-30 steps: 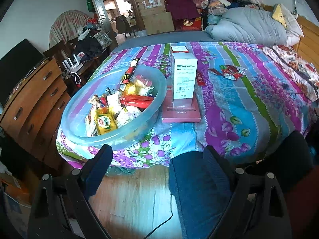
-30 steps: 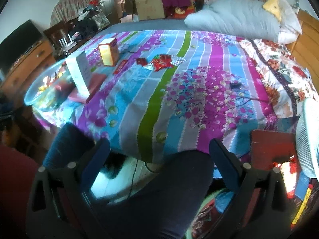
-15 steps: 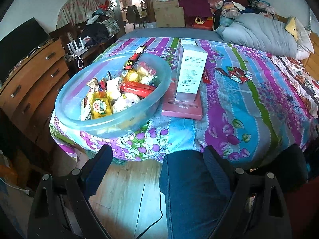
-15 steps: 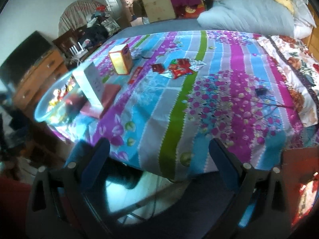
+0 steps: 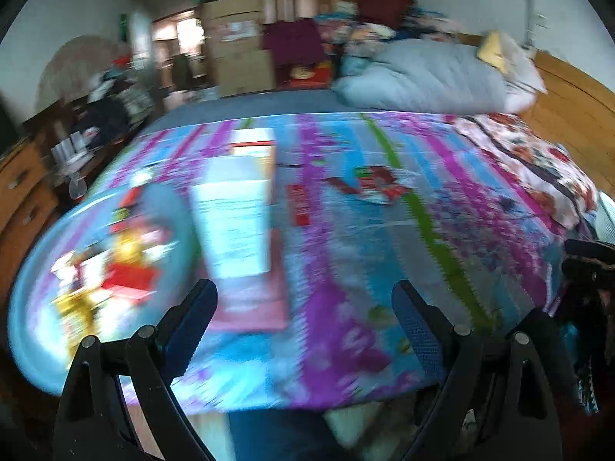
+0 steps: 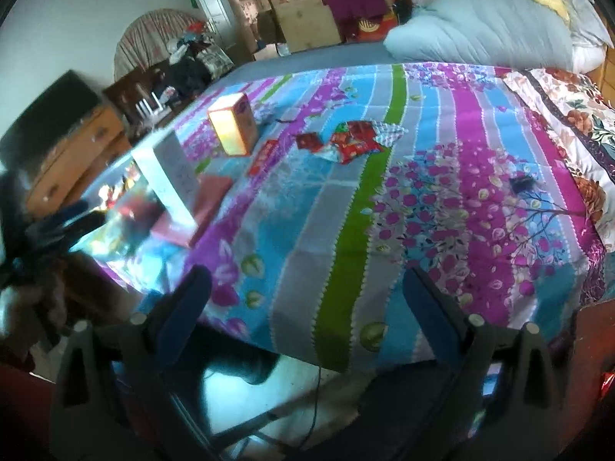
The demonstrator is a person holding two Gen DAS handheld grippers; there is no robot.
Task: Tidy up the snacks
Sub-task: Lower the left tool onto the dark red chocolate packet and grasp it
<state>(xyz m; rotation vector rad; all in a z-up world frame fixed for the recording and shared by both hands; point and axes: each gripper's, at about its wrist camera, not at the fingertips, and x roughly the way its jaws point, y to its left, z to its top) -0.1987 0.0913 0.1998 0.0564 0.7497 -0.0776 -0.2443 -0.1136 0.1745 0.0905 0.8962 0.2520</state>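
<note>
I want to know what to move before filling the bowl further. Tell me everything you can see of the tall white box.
The tall white box is a slim upright carton, cardboard by the look, with small printed text on one face; the print is too blurred to read. It stands on a flat pink box lying on the striped bedspread, right beside the clear plastic bowl of snacks. Whether it touches the bowl is unclear. An orange box stands behind it, apart. Neither gripper touches it.

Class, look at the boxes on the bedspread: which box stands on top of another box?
The tall white box: it stands upright on the flat pink box beside the snack basin. The orange box sits directly on the bedspread.
</note>
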